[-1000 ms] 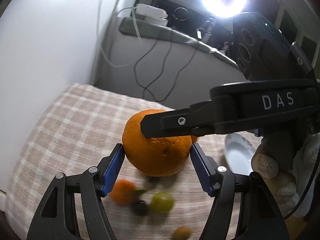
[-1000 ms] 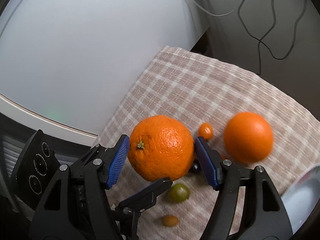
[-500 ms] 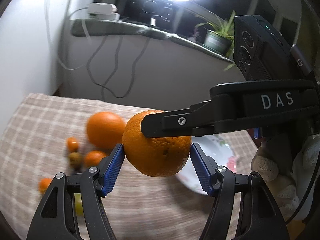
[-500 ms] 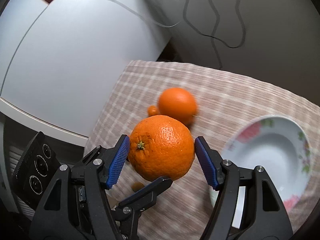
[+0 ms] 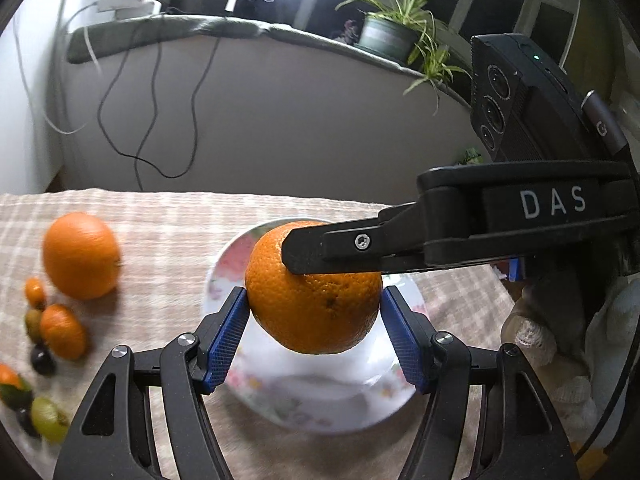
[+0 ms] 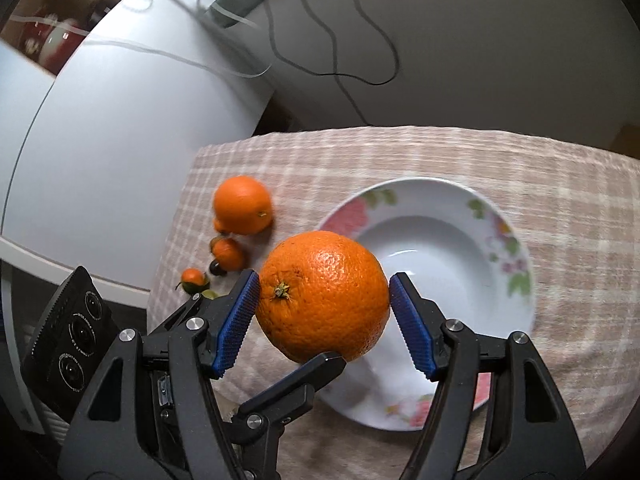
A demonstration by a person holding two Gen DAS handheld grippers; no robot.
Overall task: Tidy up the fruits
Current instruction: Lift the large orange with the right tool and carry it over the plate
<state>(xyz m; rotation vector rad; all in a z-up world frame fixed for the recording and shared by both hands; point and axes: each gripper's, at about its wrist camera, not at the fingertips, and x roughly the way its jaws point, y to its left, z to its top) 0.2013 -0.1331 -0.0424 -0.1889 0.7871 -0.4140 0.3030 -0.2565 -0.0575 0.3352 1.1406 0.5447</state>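
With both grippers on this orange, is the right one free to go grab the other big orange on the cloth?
Probably not yet: the right gripper and left gripper both clamp the held orange. The second orange lies unobstructed beside the plate.

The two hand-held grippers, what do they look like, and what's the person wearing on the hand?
Both match: the left hand-held gripper and right hand-held gripper have black angular finger frames with silver screws and ribbed blue pads. The right one's side reads DAS in white, under a black three-lens camera box. The hand wears a pale knitted glove.
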